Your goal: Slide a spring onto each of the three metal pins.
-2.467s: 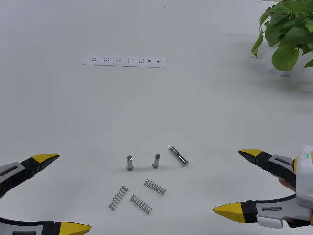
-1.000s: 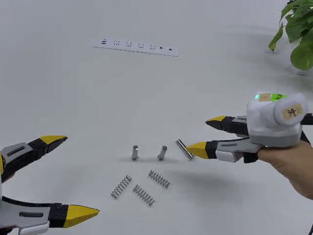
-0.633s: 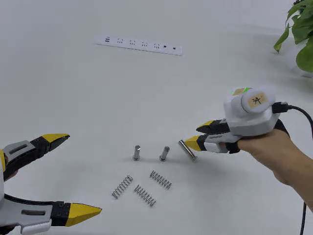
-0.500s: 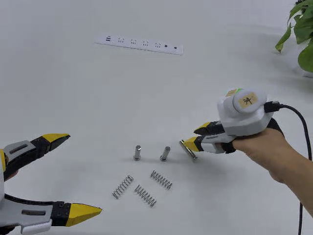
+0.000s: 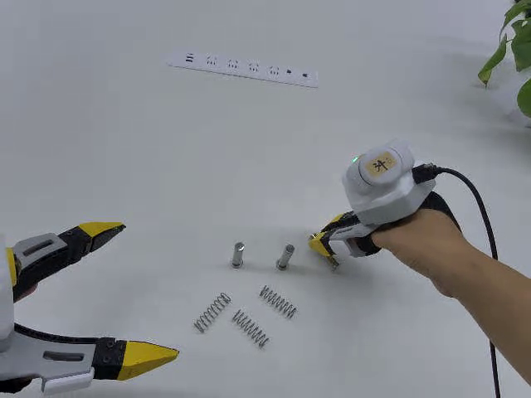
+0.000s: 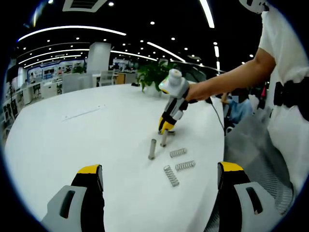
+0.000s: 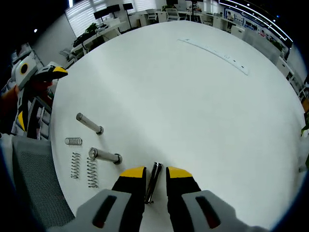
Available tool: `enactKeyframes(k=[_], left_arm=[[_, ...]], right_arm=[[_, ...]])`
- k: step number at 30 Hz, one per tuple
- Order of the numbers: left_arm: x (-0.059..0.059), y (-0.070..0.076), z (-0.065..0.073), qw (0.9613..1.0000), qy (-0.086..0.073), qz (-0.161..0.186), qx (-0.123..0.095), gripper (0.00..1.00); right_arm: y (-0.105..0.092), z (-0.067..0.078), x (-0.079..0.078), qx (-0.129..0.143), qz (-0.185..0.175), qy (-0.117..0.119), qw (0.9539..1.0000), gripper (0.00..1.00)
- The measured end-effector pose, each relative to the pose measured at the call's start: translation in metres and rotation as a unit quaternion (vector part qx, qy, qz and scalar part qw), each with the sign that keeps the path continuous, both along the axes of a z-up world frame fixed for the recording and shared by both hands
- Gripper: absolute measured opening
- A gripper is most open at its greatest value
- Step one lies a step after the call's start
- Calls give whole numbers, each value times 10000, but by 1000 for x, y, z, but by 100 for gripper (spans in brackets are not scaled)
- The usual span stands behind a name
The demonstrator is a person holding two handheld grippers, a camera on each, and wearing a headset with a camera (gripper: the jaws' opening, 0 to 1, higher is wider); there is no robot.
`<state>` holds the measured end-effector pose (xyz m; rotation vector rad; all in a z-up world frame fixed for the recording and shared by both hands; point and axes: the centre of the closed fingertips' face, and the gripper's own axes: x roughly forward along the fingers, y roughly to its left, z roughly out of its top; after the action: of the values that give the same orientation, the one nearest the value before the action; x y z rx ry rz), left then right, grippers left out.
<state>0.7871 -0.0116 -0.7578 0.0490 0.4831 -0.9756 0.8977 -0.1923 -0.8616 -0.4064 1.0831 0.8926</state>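
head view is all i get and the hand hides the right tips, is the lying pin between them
Observer: Yes. In the right gripper view the pin lies lengthwise between the yellow tips of the right gripper.
Operator: clamped on it yet
Observer: Not quite. A sliver of table shows between the pin and one jaw, so the jaws stand narrowly open around it.
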Motion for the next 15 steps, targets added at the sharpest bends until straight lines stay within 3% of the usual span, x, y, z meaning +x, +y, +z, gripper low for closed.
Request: enactKeyframes(k=[15], left_arm=[[1, 0, 1, 10000, -5, 41, -37, 100]], right_arm=[[4, -6, 3, -272, 144, -109, 9995, 12]])
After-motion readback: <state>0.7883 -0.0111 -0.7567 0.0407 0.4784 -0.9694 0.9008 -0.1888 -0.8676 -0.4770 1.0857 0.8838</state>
